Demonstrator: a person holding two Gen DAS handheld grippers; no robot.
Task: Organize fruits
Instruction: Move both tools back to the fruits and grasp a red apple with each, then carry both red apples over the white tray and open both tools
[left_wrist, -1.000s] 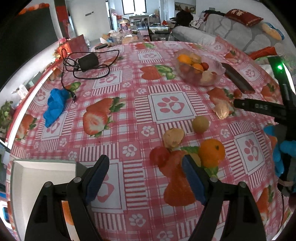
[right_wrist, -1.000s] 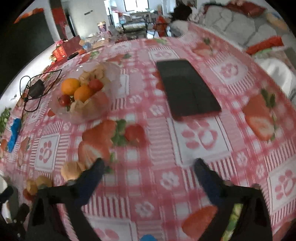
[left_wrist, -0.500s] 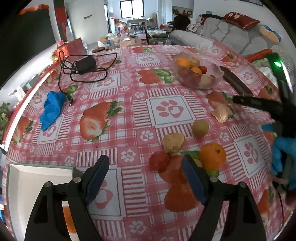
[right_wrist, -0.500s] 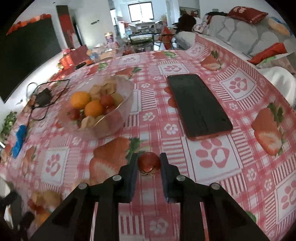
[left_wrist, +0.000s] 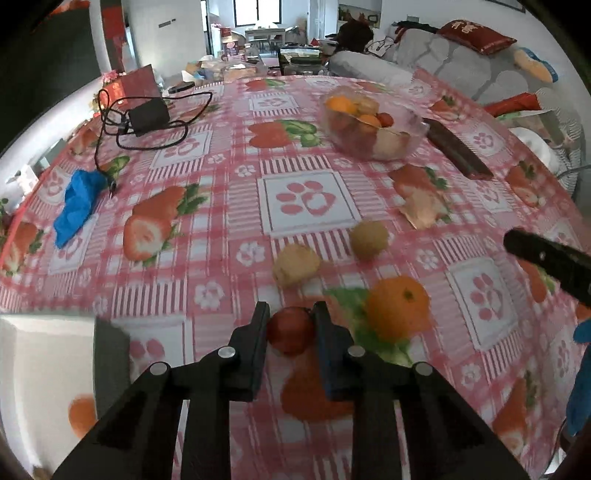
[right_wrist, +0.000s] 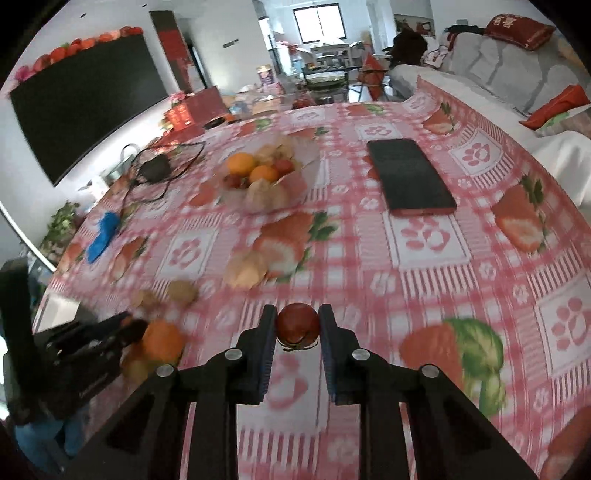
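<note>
My left gripper (left_wrist: 290, 314) is shut on a red tomato (left_wrist: 290, 330) low over the tablecloth. Just beyond it lie an orange (left_wrist: 399, 308), a tan husked fruit (left_wrist: 295, 264) and a brown round fruit (left_wrist: 368, 238). My right gripper (right_wrist: 297, 314) is shut on a small red tomato (right_wrist: 297, 325) held above the table. A clear bowl (left_wrist: 402, 142) with oranges, tomatoes and husked fruits stands at the back; it also shows in the right wrist view (right_wrist: 306, 181). A loose husk (right_wrist: 245, 271) lies on the cloth.
A black phone (right_wrist: 412, 177) lies right of the bowl. A black charger with cable (left_wrist: 147, 114) and a blue glove (left_wrist: 75, 206) lie at the left. A white tray (left_wrist: 44, 373) sits at the near left edge. A sofa stands behind the table.
My left gripper went from wide open to shut on the red tomato. My right gripper closed on the small tomato and lifted it back from the cloth.
</note>
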